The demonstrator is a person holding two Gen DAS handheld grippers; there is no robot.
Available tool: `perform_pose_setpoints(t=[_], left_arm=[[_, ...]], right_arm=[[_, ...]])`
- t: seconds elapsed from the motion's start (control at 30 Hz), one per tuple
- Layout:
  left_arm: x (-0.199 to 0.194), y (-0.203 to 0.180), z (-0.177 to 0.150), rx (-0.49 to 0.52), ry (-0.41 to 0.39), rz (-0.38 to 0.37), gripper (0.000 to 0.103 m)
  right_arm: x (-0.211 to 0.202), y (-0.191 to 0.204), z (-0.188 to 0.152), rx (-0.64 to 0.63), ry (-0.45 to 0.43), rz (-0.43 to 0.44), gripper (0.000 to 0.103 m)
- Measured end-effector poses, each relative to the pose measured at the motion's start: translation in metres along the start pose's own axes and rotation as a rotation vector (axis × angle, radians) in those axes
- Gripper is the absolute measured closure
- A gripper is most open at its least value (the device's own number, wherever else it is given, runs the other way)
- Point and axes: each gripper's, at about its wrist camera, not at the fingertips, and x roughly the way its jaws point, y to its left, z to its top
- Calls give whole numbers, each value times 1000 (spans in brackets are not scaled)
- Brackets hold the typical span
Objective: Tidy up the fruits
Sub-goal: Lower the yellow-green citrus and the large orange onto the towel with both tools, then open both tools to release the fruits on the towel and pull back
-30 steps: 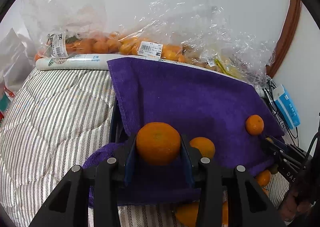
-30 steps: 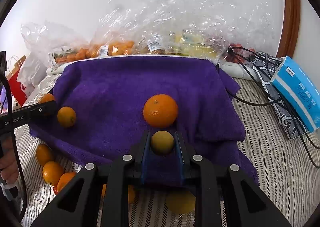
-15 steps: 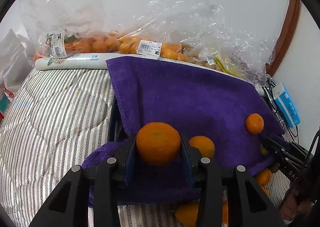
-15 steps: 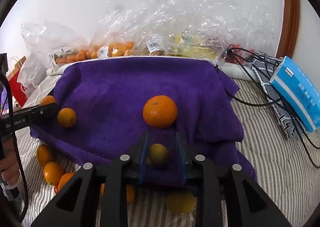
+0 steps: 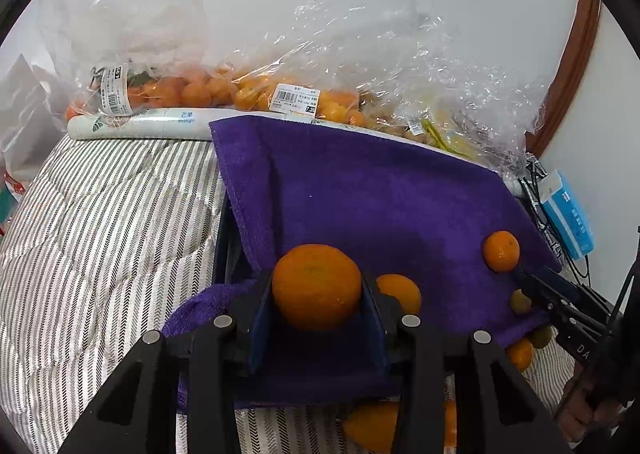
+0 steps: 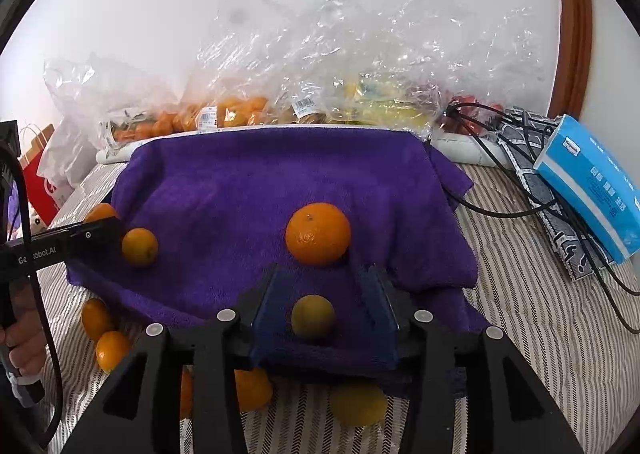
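Observation:
My left gripper is shut on a large orange, held just above the near left corner of the purple towel. In the right wrist view that gripper's fingertips reach in from the left. My right gripper has its jaws opening. A small yellow-green fruit lies on the towel between the pads, and neither pad touches it. Just beyond it on the towel sits a big orange, and a smaller orange rests near the left gripper.
Clear plastic bags of fruit line the wall behind the towel. A blue tissue pack and black cables lie at the right. Several loose oranges and a yellow fruit rest on the striped bedding by the towel's front edge.
My right gripper's jaws have parted, and the small yellow-green fruit has dropped from between the pads onto the towel. The left gripper and its orange have kept still.

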Motion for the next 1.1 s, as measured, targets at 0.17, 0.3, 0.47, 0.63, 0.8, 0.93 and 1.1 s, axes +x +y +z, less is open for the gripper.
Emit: perform_pose_setpoints(t=[0.17,0.3,0.47,0.63,0.8,0.93,1.1], left_arm=[[-13,-4,1,10,-50,-15,52],[-18,-7,2,15,-69,-23,50],[-17,-7,3,16,-67,-20,49],[-16,-6,3,8,-61,-25,48],[-16,-7,3,9,-65,-21,47],[-17,-7,3,11,-68,-20,47],[-17,-7,3,10,-68,-25,47]], right_arm=[[-2,0,0,0,-15,-4,54],[-6,-3,2,17,-28,6,53],[-23,-12,13,72,-23,0,53],[-51,-18,3,60,-36,-50,53],[-48,-21,-25,74,30,-39,53],[-40,-19,-42,79,78,-21,65],[-29,-14,-49,60,102,-36,70]])
